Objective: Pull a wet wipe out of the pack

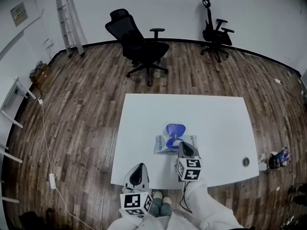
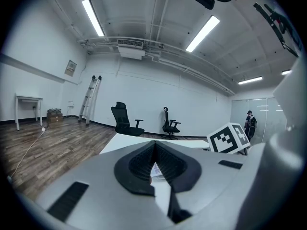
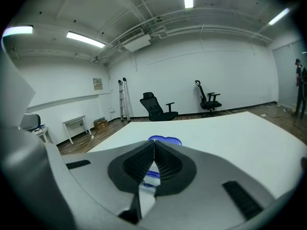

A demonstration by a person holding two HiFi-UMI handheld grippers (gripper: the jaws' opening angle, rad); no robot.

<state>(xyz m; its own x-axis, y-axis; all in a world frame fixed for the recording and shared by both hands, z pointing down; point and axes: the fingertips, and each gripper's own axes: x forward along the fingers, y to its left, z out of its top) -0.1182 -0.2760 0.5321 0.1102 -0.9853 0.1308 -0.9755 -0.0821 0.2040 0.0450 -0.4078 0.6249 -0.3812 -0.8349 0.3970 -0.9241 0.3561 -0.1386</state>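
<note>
A wet wipe pack (image 1: 175, 143) lies flat on the white table (image 1: 216, 128), near its front middle. Its blue lid (image 1: 176, 130) is flipped open toward the far side. My right gripper (image 1: 184, 144) hovers at the pack's near right corner with its jaws shut and nothing between them. In the right gripper view the blue lid (image 3: 164, 140) shows just past the closed tips (image 3: 154, 144). My left gripper (image 1: 139, 167) hangs over the table's front edge, left of the pack, shut and empty. A sliver of the pack (image 2: 156, 170) shows below the joined tips (image 2: 154, 145) in the left gripper view.
A round hole (image 1: 245, 162) sits in the table's right front area. Two black office chairs (image 1: 140, 44) (image 1: 216, 32) stand beyond the table, and a ladder (image 1: 69, 20) leans on the back wall. Bottles (image 1: 278, 159) stand on the floor at right.
</note>
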